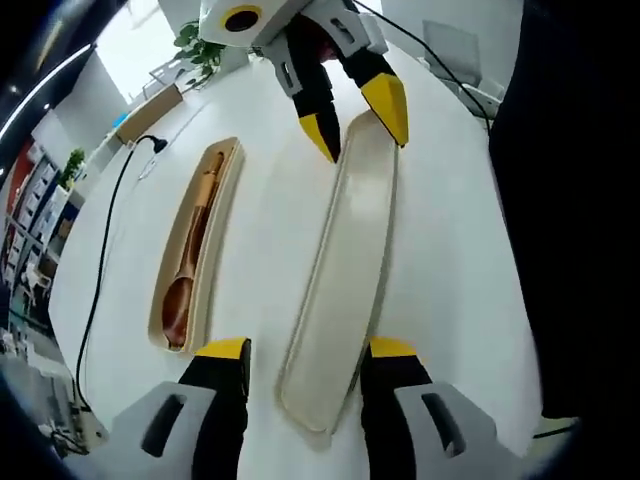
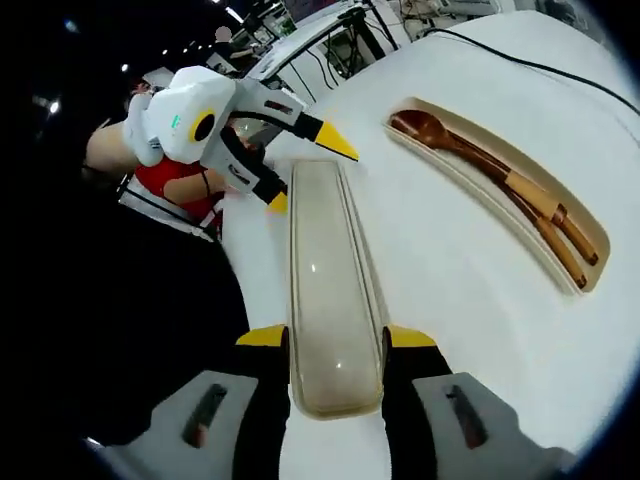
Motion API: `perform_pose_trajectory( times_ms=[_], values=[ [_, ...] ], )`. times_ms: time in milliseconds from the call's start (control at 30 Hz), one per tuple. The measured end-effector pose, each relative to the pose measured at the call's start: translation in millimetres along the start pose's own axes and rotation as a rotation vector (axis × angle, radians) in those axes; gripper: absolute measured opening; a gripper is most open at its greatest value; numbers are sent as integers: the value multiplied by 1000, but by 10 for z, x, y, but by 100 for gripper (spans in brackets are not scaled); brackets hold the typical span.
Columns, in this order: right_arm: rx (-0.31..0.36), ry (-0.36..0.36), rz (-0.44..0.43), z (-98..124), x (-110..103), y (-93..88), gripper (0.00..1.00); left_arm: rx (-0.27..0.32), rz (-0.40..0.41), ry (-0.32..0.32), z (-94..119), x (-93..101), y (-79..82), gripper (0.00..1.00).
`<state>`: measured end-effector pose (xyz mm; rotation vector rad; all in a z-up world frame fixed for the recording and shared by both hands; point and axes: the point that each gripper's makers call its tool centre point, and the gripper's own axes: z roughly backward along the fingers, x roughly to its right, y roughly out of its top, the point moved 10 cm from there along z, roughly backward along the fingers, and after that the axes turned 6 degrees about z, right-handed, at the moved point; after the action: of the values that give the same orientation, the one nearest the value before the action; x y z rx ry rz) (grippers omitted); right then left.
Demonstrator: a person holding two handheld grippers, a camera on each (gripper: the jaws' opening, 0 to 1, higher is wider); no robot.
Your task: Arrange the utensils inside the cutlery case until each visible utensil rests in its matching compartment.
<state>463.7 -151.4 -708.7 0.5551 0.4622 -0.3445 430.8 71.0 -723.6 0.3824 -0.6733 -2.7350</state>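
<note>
Cutlery case base point(image 1: 190, 250) flat on white worktop point(image 1: 270, 220), open side up; wooden spoon point(image 1: 180, 295) and wooden chopsticks point(image 1: 207, 195) lie lengthwise inside. Case lid point(image 1: 345, 270) lies just beside base, roughly parallel, apart from it.

Left hand-held gripper point(image 1: 305, 350) at one end of lid, jaws spread, one tip each side of lid, not clamped. Right hand-held gripper point(image 2: 335, 340) at lid's opposite end point(image 2: 330, 300), jaws apart, straddling it; contact w/ lid edges unclear. Black cable point(image 1: 110, 230) runs across worktop on far side of base from lid.
</note>
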Motion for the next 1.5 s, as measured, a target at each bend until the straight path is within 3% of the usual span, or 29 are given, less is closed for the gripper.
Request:
perform_pose_trajectory(
  times_ms=[233,400,500,600,733,967,1167,1200,1233,1267,1300,1333,1367,1400,1500],
  values=[
    [12,16,-26,11,21,-49,33,1,-45,-15,-1,11,1,39],
    [99,140,-238,35,44,-101,34,-1,-93,-13,11,51,-11,34],
    [145,179,-345,45,91,-137,34,3,-119,7,10,35,-4,35],
    [161,192,-356,58,108,-162,34,2,-124,12,17,48,-5,35],
    [143,202,-343,40,88,-166,34,-20,-162,18,-3,61,-9,22],
    [130,223,-338,4,62,-188,34,-38,-200,24,-9,89,6,7],
    [157,241,-381,28,89,-210,34,-44,-230,14,12,131,-5,4],
    [170,242,-383,41,92,-203,13,-45,-241,5,19,145,-9,4],
    [140,265,-320,75,120,-217,3,-23,-230,10,28,151,14,3],
    [189,247,-351,45,148,-187,4,-36,-224,-34,20,207,4,3],
    [195,232,-408,53,140,-192,0,-36,-232,-9,29,211,5,3],
    [222,236,-370,46,126,-178,0,-36,-223,-6,39,207,8,3],
    [232,194,-290,75,138,-164,0,-33,-218,-10,51,210,8,3],
    [177,201,-284,83,123,-190,0,-34,-227,-11,63,220,6,3],
    [210,165,-270,82,136,-159,0,-37,-219,-18,76,229,-3,3]
  ],
)
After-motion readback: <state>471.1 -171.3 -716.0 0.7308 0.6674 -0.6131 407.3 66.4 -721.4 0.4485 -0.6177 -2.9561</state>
